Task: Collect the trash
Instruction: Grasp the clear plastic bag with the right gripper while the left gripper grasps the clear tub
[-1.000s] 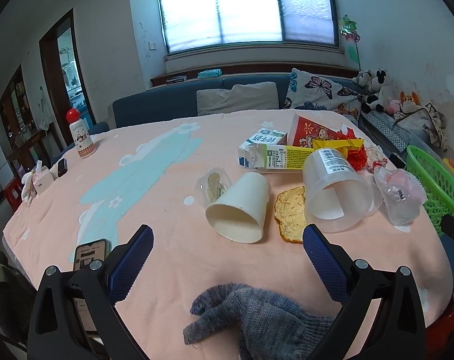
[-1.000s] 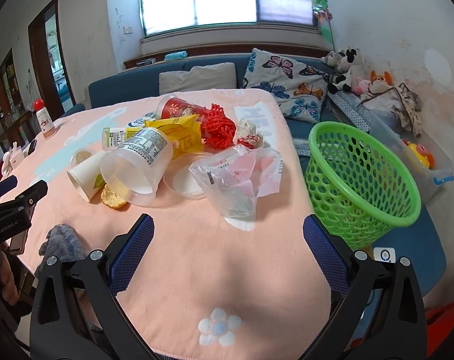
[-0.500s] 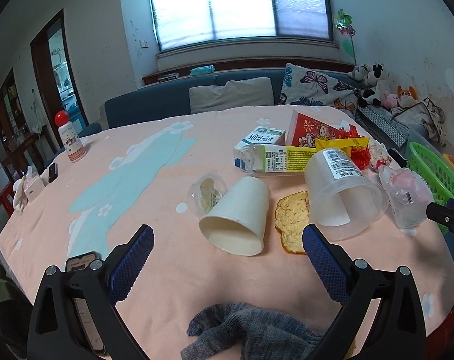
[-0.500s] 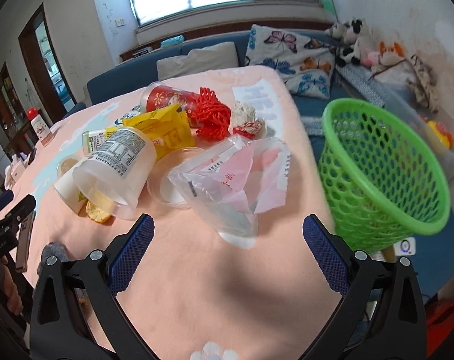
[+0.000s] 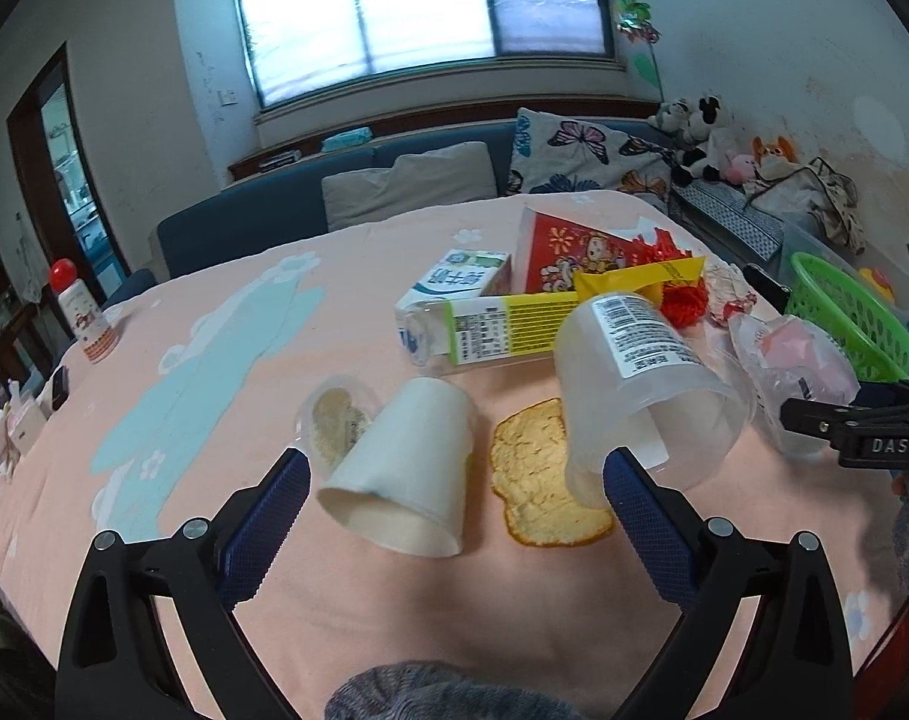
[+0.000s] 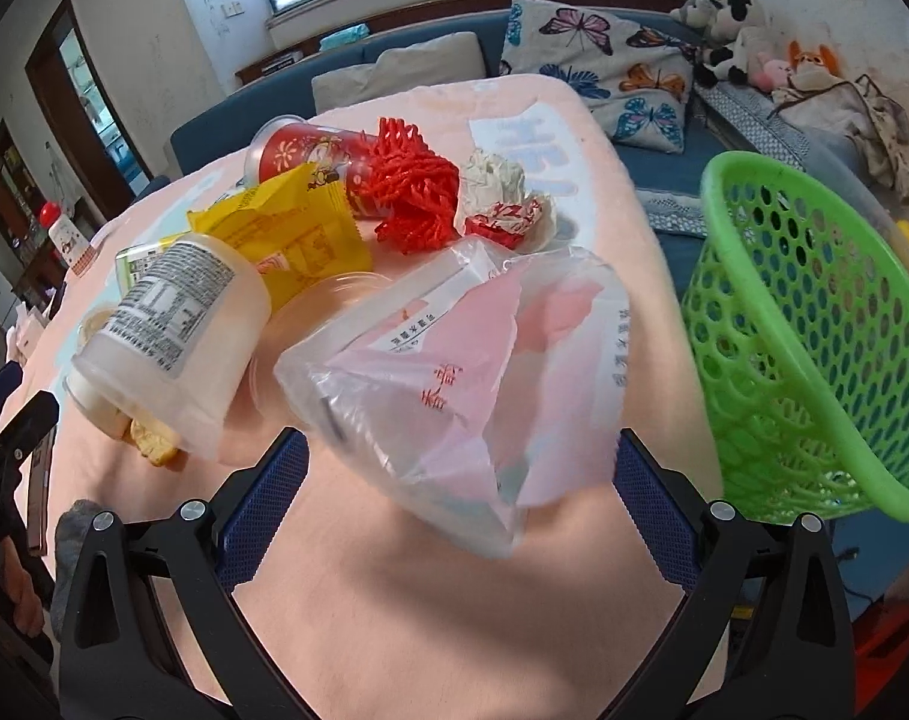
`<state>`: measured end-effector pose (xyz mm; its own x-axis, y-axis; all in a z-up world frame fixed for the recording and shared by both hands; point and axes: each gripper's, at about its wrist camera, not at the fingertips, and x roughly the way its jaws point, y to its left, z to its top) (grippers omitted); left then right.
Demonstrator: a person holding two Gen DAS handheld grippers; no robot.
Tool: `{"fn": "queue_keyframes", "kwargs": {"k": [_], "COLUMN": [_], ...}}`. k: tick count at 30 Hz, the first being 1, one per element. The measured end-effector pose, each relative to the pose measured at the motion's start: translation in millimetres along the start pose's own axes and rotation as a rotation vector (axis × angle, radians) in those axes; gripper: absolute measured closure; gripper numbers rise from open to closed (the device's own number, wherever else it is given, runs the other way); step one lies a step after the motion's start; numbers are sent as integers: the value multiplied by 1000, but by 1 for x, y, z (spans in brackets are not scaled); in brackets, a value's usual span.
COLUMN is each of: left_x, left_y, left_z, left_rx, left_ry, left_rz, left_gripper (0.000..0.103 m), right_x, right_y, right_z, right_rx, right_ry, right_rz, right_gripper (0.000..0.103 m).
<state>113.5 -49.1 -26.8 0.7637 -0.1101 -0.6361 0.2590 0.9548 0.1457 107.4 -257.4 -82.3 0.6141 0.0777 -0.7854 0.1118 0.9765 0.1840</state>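
Observation:
Trash lies in a heap on the pink tablecloth. My left gripper (image 5: 454, 498) is open around the mouth of a tipped white paper cup (image 5: 403, 468), with a flat orange peel (image 5: 544, 483) and a clear plastic tub (image 5: 640, 384) to its right. My right gripper (image 6: 460, 480) is open around the near end of a clear plastic bag with pink paper (image 6: 454, 372). A green mesh basket (image 6: 808, 336) stands off the table's right edge. It also shows in the left wrist view (image 5: 856, 312).
Behind the bag lie a yellow wrapper (image 6: 286, 228), red yarn (image 6: 418, 186), a red cup (image 6: 310, 150) and crumpled paper (image 6: 502, 198). A milk carton (image 5: 460, 282) and a bottle (image 5: 490, 324) lie further back. A red-capped bottle (image 5: 82, 312) stands far left. A grey glove (image 5: 442, 690) lies at the front edge.
Both grippers have moved forward and lower. The left one now flanks the paper cup, and the right one now flanks the plastic bag. Both stay open.

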Motion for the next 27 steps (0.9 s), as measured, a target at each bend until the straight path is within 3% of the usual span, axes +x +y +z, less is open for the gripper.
{"fn": "queue_keyframes", "kwargs": {"k": [1,3,6,11,14,19,22,24,26,27], "left_x": [3,8,20,32,37,40,42,43,45,45], "left_y": [-2,-6,-13,-22,-29,-33,-35,-35,-36,-37], "left_z": [2,4,6,10,12,14,14,14,14,15], "left_rx": [6,15,25,53,78,83,86,86,82,86], "left_ry": [2,8,37,54,62,70,78,83,86,85], "left_rz": [-16,-41,-81,-123,-150,-196,-217,-226,-237,-239], "left_gripper": [9,19,21,25,36,55,63,68,71,73], "right_x": [4,9,14,17,15,9,8,8,5,4], "right_y": [0,1,1,-3,-4,-4,-2,0,2,3], "right_z": [2,4,5,5,4,1,0,-2,-1,-1], "right_rx": [-3,-15,-30,-9,6,11,-7,-22,-29,-32], "right_ry": [5,19,23,45,53,44,57,54,36,28], "right_rz": [6,11,10,50,77,101,102,91,79,79], "right_gripper": [4,5,8,30,47,62,62,57,27,25]}}
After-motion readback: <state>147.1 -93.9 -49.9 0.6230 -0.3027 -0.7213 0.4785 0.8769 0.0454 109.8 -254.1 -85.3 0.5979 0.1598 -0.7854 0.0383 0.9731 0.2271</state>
